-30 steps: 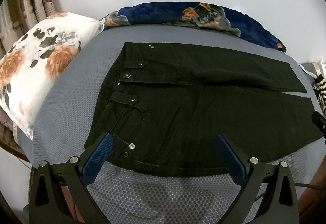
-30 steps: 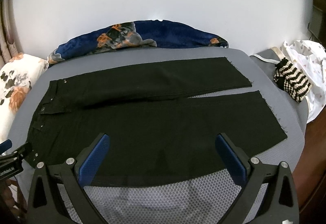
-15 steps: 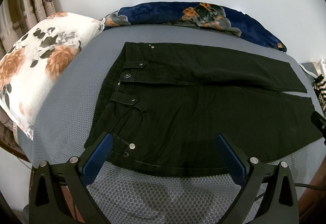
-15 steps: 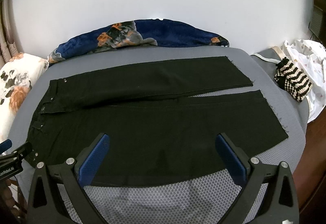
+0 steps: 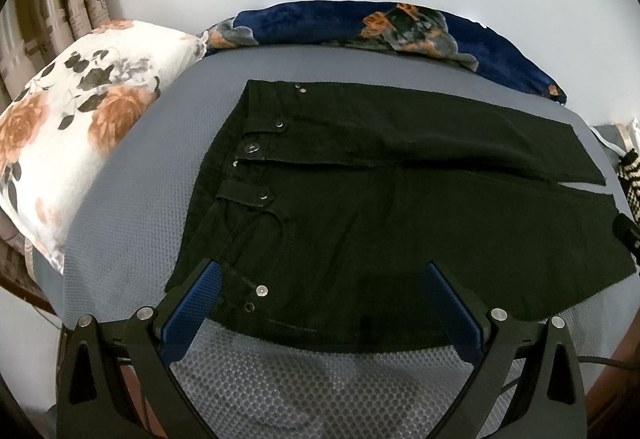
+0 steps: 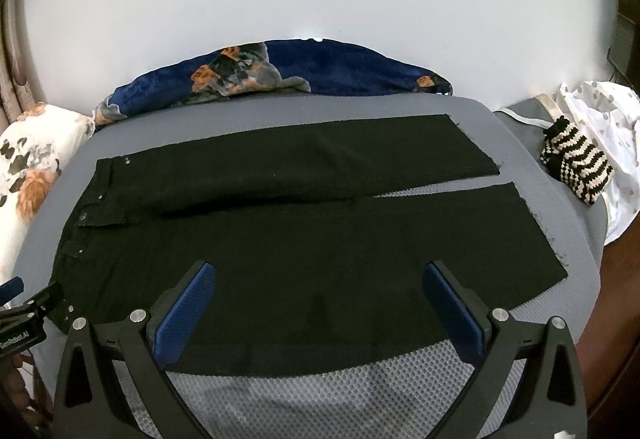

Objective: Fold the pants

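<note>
Black pants (image 5: 380, 207) lie flat; both wide-open, empty tools, left (image 5: 320, 299) and right (image 6: 320, 299), may pinch only one layer.

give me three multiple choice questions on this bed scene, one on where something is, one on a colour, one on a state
1. Where does the waistband of the pants lie?
A. at the end toward the floral pillow
B. at the end toward the striped knit item
C. hanging off the mattress

2. What colour are the pants?
A. blue
B. black
C. white

3. How do the left claw and right claw stand?
A. both shut on the fabric
B. one shut, one open
C. both open, holding nothing

Answers:
1. A, since the button and rivets sit at the pillow end, while the leg hems point toward the striped item.
2. B, since the whole garment is black on the grey mattress.
3. C, since in each wrist view the blue pads stand wide apart with no fabric pinched between them.
</note>
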### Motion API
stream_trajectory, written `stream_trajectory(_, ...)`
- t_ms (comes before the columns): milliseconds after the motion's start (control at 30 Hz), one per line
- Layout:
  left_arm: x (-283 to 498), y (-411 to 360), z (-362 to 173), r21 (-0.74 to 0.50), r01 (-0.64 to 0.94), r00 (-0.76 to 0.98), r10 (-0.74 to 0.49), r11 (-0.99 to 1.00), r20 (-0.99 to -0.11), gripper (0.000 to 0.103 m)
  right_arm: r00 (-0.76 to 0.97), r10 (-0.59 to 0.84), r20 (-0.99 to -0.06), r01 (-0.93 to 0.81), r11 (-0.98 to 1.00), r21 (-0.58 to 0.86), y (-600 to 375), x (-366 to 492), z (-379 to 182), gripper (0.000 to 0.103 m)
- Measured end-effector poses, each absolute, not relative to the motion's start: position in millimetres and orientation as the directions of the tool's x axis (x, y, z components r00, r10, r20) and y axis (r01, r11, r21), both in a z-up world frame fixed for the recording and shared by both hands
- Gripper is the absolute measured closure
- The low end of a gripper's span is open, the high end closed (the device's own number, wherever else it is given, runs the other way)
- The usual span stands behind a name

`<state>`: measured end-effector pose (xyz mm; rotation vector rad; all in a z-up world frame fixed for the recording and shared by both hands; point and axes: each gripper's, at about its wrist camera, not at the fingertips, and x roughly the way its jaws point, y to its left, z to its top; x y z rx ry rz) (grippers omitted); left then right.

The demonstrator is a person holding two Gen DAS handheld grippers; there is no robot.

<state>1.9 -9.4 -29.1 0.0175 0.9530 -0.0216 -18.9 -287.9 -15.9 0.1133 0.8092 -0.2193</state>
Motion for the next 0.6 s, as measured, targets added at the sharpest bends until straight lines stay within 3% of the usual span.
stream_trajectory(600,32,15,-33,-0.029,-0.009,0.584,-0.019,1.0,-0.812,0.003,0.679,-0.151,-0.718,0.237,0.971,0.021,-292,2,-14,0.0)
